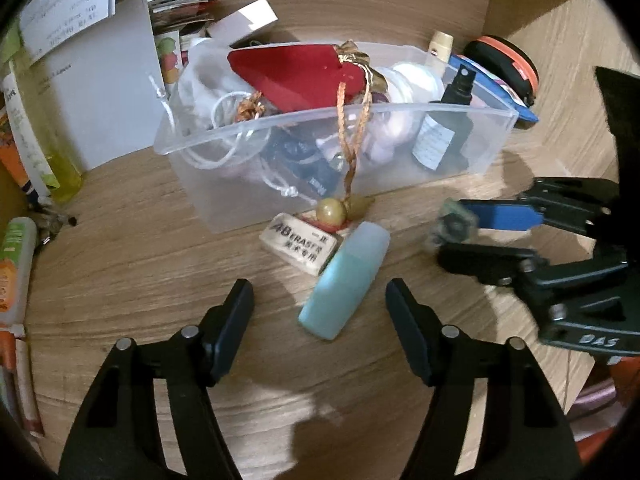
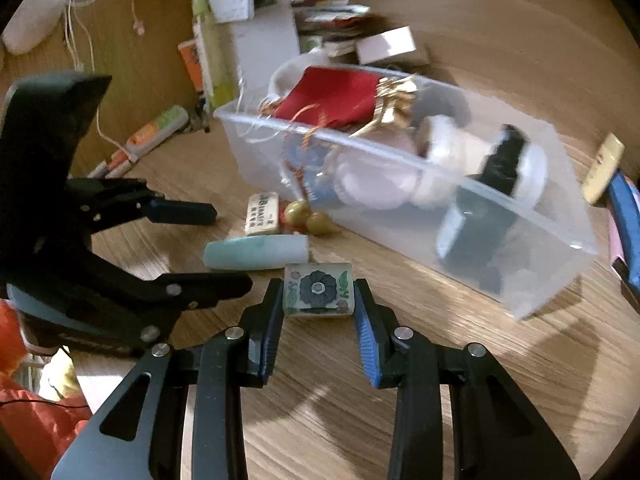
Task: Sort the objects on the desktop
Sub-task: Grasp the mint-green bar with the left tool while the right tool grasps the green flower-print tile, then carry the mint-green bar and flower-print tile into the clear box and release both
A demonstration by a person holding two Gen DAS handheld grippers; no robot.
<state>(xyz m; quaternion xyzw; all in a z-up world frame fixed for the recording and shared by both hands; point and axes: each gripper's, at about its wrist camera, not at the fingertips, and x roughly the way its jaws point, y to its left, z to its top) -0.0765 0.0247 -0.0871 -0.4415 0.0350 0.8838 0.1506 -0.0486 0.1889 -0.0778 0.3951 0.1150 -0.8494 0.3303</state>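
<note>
My right gripper [image 2: 318, 292] is shut on a small mahjong tile [image 2: 318, 290] with a dark flower printed on it; both pads press its sides. The same tile [image 1: 452, 226] shows blurred at the right gripper [image 1: 450, 230] in the left wrist view. My left gripper [image 1: 318, 286] is open, its fingers on either side of a teal bottle [image 1: 344, 280] lying on the wooden desk, not touching it. Beyond the bottle lie an eraser [image 1: 298, 246] and gourd beads [image 1: 330, 210] on an orange cord. A clear plastic bin [image 1: 496, 116] behind them holds a red pouch [image 1: 296, 72] and a dark spray bottle [image 1: 448, 128].
Books and papers [image 1: 80, 60] stand at the back left, with tubes [image 1: 16, 264] along the left edge. A round black and orange case [image 1: 506, 64] and a blue item [image 1: 524, 114] sit behind the bin's right end. Wooden walls close the back and right.
</note>
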